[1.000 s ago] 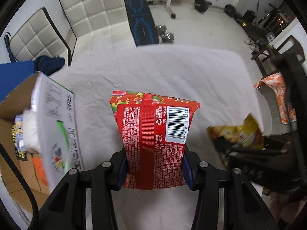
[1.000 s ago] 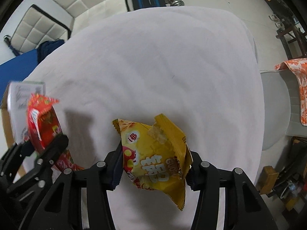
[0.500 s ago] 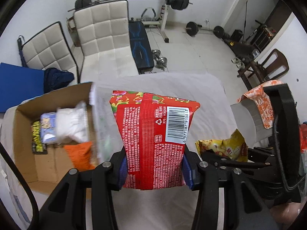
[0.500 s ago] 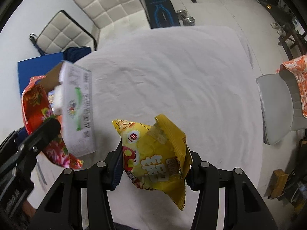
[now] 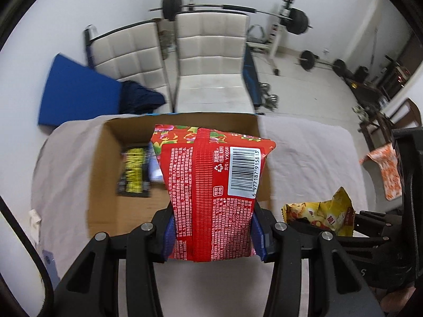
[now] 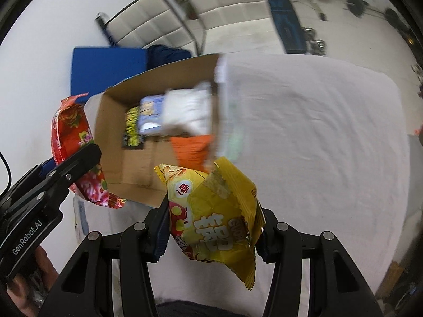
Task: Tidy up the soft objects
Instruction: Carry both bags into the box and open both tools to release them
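While both grippers are clamping snack bags, red packet (image 5: 211, 198) and yellow packet (image 6: 214, 211), the person is carrying them toward the cardboard box (image 6: 111, 137), needing release inside.

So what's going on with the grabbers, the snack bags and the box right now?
left gripper: shut on red packet.
red packet: held up.
right gripper: shut on yellow packet.
yellow packet: held, crumpled.
cardboard box: open, several packets inside.

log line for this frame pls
left gripper: shut on red packet | right gripper: shut on yellow packet | cardboard box: open
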